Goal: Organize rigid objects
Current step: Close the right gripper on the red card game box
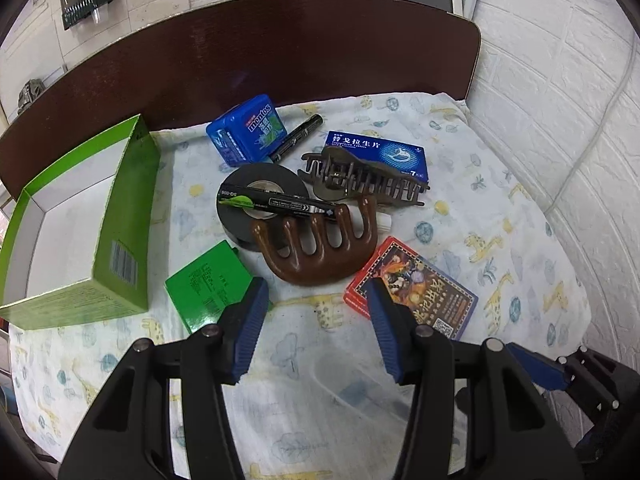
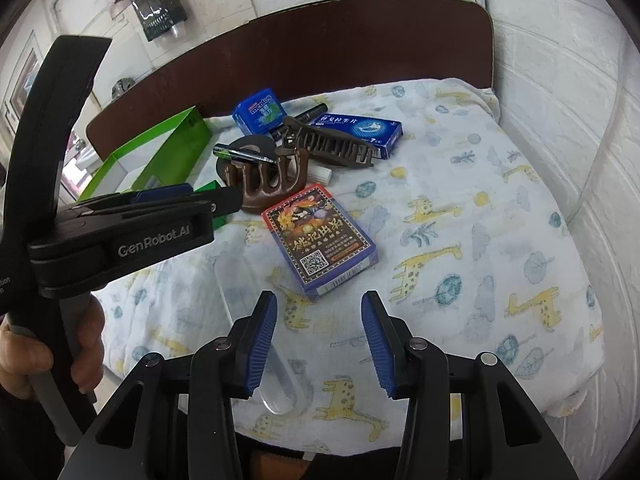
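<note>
A pile of small items lies on the giraffe-print cloth (image 1: 460, 208). It holds a brown wide-tooth comb (image 1: 320, 252), a black tape roll (image 1: 256, 184) with a black pen (image 1: 280, 202) across it, a brown claw clip (image 1: 360, 182), a blue mentos box (image 1: 248, 128), a black marker (image 1: 298, 136) and a blue medicine box (image 1: 384, 152). My left gripper (image 1: 314, 292) is open and holds nothing, between a small green box (image 1: 208, 284) and a card deck (image 1: 416, 292). My right gripper (image 2: 320, 300) is open and holds nothing, just short of the card deck (image 2: 320, 240).
An open green carton (image 1: 80, 216) stands at the left. A dark wooden board (image 1: 280, 56) closes off the back, with a white brick wall (image 1: 560, 100) on the right. A clear plastic piece (image 2: 280, 384) lies near the front edge. A person's hand (image 2: 24, 356) grips the left tool's handle.
</note>
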Demonstrator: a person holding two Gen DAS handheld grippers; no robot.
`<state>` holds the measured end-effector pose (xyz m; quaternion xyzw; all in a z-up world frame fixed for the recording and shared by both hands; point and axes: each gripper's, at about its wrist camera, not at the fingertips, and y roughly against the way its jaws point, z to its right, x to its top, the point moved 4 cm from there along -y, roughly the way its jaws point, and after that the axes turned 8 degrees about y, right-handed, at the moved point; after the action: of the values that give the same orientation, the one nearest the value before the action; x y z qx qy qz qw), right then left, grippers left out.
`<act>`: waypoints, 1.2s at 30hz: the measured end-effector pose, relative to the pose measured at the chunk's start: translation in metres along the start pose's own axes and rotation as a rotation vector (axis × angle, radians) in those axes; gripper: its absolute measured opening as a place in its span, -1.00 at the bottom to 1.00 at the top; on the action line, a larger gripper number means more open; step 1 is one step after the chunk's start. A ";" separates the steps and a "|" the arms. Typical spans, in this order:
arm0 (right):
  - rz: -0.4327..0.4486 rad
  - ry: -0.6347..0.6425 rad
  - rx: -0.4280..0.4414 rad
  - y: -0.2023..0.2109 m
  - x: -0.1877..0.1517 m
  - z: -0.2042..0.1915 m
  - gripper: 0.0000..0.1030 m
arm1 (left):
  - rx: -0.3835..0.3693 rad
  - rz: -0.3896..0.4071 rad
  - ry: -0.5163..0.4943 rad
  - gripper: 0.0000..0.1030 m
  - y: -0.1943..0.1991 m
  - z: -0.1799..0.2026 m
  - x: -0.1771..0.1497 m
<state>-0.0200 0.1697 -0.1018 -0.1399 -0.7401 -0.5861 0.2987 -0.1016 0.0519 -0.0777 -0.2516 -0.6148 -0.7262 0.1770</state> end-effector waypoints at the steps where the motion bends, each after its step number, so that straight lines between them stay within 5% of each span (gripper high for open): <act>1: -0.012 0.001 0.007 -0.004 0.000 -0.001 -0.09 | -0.002 -0.006 0.007 -0.06 -0.002 -0.001 0.001; 9: -0.060 0.044 -0.044 -0.030 0.004 0.001 -0.09 | 0.003 -0.015 0.013 -0.08 -0.009 -0.005 0.005; 16: -0.025 -0.070 -0.187 -0.027 0.014 0.066 -0.09 | -0.039 -0.026 -0.044 -0.08 -0.014 0.007 0.001; 21: 0.009 -0.151 -0.096 -0.019 0.021 0.087 -0.08 | -0.097 -0.061 -0.045 -0.09 -0.025 0.024 -0.003; 26: 0.010 -0.113 -0.023 -0.026 0.032 0.068 -0.09 | -0.177 -0.097 -0.038 -0.39 -0.036 0.030 -0.004; 31: 0.002 -0.116 0.014 -0.036 0.034 0.061 -0.49 | -0.244 -0.127 -0.017 -0.44 -0.041 0.029 0.000; 36: -0.011 -0.127 0.044 -0.045 0.036 0.061 -0.51 | -0.259 -0.144 -0.014 -0.43 -0.045 0.029 0.003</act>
<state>-0.0907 0.2101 -0.1233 -0.1661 -0.7709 -0.5615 0.2508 -0.1257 0.0888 -0.1086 -0.2326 -0.5335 -0.8086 0.0862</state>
